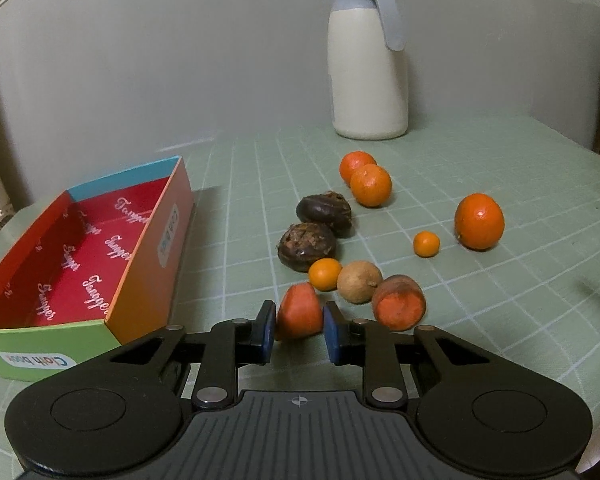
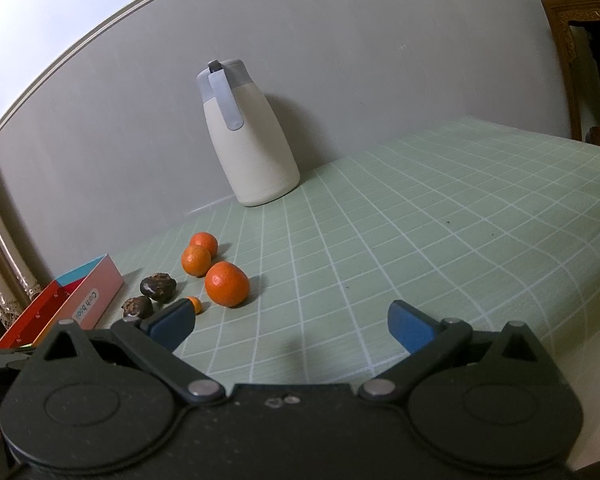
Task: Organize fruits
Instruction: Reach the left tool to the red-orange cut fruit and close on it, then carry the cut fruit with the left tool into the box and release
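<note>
Green checked table point(image 1: 500, 320): left gripper point(image 1: 299, 330) clamps carrot piece point(image 1: 299, 316); right gripper point(image 2: 292, 326) gapes.

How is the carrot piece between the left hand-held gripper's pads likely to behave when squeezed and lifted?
The carrot piece looks firm, so it probably won't deform. Its tapered, rounded sides may slip between the flat blue pads. If released on the table, it could roll.

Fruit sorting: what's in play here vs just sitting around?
In play:
- left tool, pads either side of a carrot piece
- second carrot piece
- oranges
- kumquats
- two dark brown fruits
- tan round fruit
- open cardboard box, nothing in it
- right tool, open, holding nothing

Sitting around:
- cream jug
- wooden furniture
</note>
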### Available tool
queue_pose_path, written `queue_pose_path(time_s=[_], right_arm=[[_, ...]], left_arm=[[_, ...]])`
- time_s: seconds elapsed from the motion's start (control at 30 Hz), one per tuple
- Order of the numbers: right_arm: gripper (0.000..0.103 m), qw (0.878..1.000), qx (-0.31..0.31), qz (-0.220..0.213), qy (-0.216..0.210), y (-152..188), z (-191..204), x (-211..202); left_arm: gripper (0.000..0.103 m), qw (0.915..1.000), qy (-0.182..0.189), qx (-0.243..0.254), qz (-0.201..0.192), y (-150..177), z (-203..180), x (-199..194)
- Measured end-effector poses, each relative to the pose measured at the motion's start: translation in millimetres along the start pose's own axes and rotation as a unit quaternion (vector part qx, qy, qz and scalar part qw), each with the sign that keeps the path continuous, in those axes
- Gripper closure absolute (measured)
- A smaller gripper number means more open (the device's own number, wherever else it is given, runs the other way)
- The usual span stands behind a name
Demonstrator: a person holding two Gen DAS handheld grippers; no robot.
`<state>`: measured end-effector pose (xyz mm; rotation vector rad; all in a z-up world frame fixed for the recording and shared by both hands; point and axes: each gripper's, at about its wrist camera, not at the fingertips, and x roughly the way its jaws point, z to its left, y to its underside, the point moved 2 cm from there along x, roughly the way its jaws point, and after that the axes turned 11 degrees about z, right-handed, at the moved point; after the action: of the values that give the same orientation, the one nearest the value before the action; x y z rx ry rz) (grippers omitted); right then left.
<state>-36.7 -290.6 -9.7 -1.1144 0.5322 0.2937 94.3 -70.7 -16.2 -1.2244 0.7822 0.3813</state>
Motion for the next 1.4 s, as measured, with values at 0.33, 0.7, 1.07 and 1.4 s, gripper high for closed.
queue_pose_path(time_s=[0.33,0.7,1.07,1.4], right_arm=[[0.0,1.0,-0.007,0.002,0.003,2.1,3.9,1.0],[0.0,1.0,-0.012,0.006,0.0,3.1,5.9,2.1],[0.0,1.0,-0.012,0.001,-0.001,3.9,6.8,-0.4],[0.0,1.0,-0.02,0.006,-0.006,4.4,16.6,2.4]], left_arm=[[0.078,0.9999,0.001,0.002,0.011,0.9,0.9,2.3],[0.078,0.9999,-0.008,-0.008,0.004,0.2,-0.6,4.9],[0.079,0.9971,-0.05,-0.004,-0.058,-1.0,6.1,-20.8],[0.079,0.9861,-0.132,-0.057,-0.083,-9.0,57.2,-32.8]])
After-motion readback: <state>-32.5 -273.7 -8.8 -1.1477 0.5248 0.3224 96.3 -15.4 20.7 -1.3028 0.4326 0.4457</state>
